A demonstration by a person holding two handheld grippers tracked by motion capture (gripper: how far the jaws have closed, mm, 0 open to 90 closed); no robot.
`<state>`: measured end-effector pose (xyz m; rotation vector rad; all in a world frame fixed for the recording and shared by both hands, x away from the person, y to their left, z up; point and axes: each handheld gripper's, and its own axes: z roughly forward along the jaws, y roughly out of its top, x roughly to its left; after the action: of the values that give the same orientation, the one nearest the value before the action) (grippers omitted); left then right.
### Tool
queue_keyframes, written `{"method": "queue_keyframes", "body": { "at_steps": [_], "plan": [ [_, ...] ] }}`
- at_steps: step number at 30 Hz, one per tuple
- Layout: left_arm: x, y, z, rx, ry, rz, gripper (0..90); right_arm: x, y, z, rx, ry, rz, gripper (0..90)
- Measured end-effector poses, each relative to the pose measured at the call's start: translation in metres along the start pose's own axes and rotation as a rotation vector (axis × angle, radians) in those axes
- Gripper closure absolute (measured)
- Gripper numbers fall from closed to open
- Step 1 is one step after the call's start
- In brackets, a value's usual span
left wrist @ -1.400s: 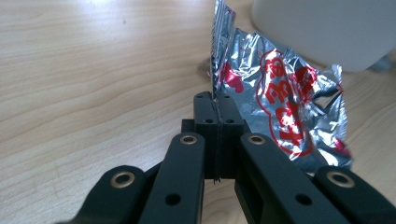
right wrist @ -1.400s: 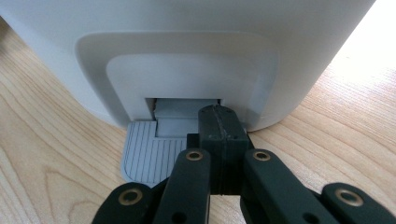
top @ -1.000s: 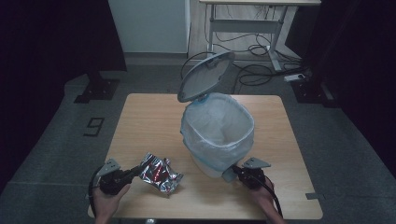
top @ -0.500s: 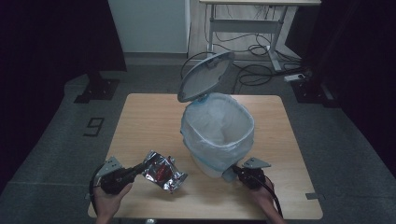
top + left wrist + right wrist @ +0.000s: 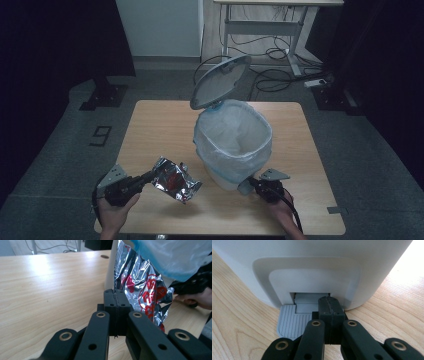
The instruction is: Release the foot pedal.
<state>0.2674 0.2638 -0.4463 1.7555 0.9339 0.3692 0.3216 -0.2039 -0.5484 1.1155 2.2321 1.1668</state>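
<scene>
Wrapper [image 5: 175, 179] pinched in closed left gripper [image 5: 150, 175], closed right gripper [image 5: 329, 305] on pedal [image 5: 288, 323], lid [image 5: 218, 82] up for the drop.

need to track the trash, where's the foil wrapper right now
In the high view the foil wrapper hangs pinched in the left gripper, just left of the bin.

Open bin [image 5: 235, 145] blocks table [image 5: 150, 130] centre, raised lid [image 5: 220, 82] behind, left half seemingly free
</scene>
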Motion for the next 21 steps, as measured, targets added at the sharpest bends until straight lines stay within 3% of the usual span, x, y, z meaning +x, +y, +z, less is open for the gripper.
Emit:
{"method": "queue_keyframes", "body": {
  "at_steps": [10, 21],
  "plan": [
    [-0.008, 0.023, -0.013, -0.047, -0.025, 0.018, 90.0, 0.0, 0.0, 0.0, 0.001, 0.0, -0.001, 90.0],
    [-0.016, 0.046, -0.017, -0.068, -0.036, 0.051, 90.0, 0.0, 0.0, 0.0, 0.0, -0.001, 0.0, 90.0]
  ]
}}
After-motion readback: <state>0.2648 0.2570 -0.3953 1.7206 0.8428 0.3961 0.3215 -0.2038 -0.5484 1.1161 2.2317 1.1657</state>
